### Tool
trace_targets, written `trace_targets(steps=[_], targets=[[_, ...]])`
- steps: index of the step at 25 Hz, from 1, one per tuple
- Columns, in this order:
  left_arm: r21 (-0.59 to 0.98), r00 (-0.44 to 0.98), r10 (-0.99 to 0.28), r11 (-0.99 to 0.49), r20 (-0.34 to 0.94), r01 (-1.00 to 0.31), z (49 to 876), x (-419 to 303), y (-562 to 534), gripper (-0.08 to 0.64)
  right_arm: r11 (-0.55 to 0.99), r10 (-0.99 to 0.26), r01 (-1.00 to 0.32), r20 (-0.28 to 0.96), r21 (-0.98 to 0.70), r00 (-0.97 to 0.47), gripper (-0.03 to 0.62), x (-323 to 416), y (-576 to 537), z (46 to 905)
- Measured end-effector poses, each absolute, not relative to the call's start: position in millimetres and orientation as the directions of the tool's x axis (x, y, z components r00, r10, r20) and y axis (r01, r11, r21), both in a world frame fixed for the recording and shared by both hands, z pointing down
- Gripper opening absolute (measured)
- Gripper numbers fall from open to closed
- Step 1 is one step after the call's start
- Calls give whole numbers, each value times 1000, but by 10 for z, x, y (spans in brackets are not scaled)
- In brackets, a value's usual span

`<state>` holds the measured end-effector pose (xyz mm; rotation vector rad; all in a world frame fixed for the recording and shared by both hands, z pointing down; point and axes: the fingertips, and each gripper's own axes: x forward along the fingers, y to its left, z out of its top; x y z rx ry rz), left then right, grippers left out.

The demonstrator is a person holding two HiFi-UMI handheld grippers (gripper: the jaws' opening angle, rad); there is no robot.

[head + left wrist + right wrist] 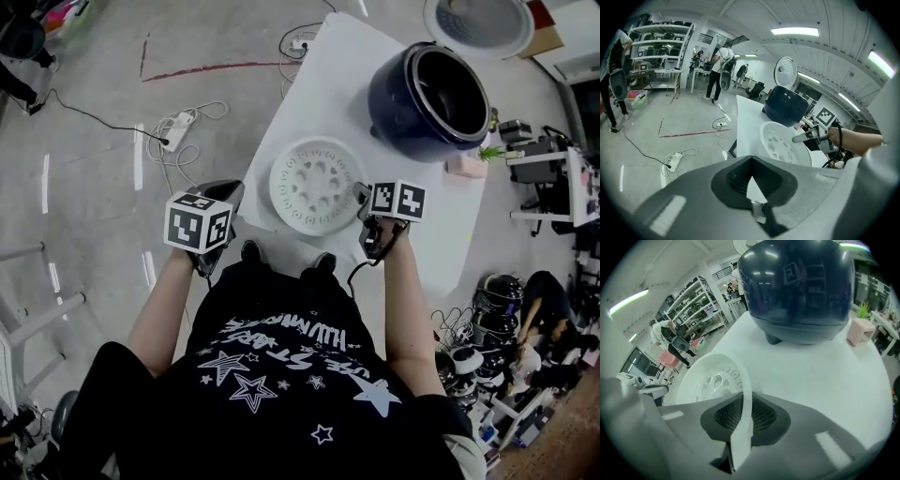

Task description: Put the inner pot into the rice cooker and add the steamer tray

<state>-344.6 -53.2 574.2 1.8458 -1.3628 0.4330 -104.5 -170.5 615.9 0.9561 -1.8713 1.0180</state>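
Closest thing is the person's black star-print T-shirt, both arms reaching out over it. The right gripper has its jaws clamped narrow on the rim of the white steamer tray. The tray sits flat on the white table, on the person's side of the dark blue rice cooker, near it but not touching. The left gripper hangs off the tray's far side from the cooker, jaws together on nothing. The cooker's lid is up and the inner pot looks seated to me. So the right hand is the nearer one, and the tray has to go up and away from the person into that opening.
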Motion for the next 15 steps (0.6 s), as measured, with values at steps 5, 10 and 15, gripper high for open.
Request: trace_targets(steps=[5, 10, 15], targets=[[382, 372, -648, -134, 664, -914, 5695, -3430, -514, 1, 388, -272, -858, 847, -337, -456, 60, -1066, -1649, 5955], [383, 373, -668, -141, 644, -913, 5569, -3425, -518, 0, 424, -330, -836, 800, -348, -501, 60, -1085, -1682, 5544], [374, 388, -692, -180, 609, -910, 5358, -3392, -628, 0, 471, -362, -814, 768, -339, -529, 60, -1036, -1749, 5147]])
